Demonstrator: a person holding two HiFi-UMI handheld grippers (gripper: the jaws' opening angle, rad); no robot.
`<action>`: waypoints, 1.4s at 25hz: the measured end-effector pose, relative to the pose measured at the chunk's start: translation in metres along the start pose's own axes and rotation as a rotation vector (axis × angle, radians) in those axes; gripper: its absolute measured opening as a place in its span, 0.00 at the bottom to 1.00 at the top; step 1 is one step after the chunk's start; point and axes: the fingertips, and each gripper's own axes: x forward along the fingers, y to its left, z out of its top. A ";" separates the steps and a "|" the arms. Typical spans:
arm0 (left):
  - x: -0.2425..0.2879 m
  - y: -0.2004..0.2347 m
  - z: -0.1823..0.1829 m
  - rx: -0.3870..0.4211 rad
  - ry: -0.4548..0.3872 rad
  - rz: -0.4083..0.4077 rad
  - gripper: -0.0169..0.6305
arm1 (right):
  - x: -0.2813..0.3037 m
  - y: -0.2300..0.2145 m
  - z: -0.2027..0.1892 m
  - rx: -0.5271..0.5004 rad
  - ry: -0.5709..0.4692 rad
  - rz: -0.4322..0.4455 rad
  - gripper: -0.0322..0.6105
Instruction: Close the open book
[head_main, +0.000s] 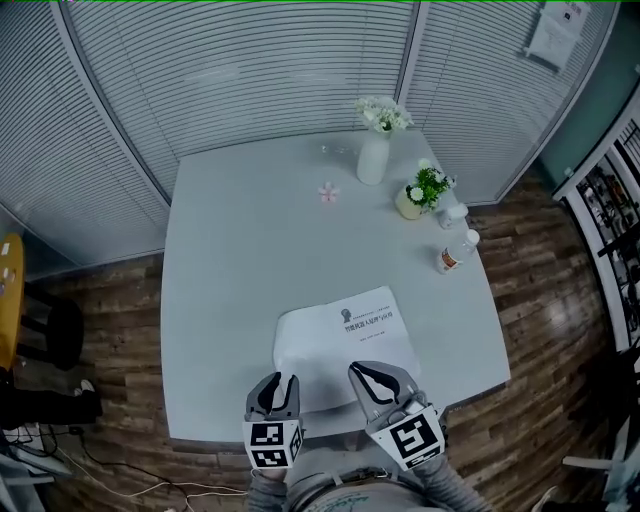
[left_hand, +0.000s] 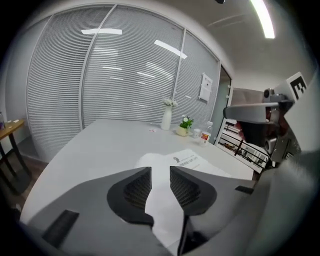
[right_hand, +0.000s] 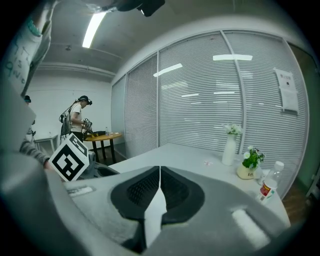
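The head view looks steeply down on the whole table (head_main: 230, 300) from above its near edge. Both gripper views sit low there (close over the tabletop), facing across toward the vase (left_hand: 166, 120) that all three views share.

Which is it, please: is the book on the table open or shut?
Shut, it seems: the book lies flat with its printed cover up, and no facing pages show.

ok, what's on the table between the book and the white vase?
Nothing: the head view shows bare table from the book to the vase. A small pink item sits left of that line.
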 end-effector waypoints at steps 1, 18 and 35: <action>0.002 0.005 -0.006 -0.011 0.017 0.009 0.20 | 0.002 0.000 -0.001 0.001 0.003 0.002 0.06; 0.036 0.046 -0.099 -0.193 0.269 0.029 0.23 | -0.002 -0.011 -0.012 0.009 0.041 -0.027 0.06; 0.041 0.026 -0.100 -0.304 0.280 -0.007 0.09 | -0.025 -0.041 -0.021 -0.016 0.041 -0.067 0.06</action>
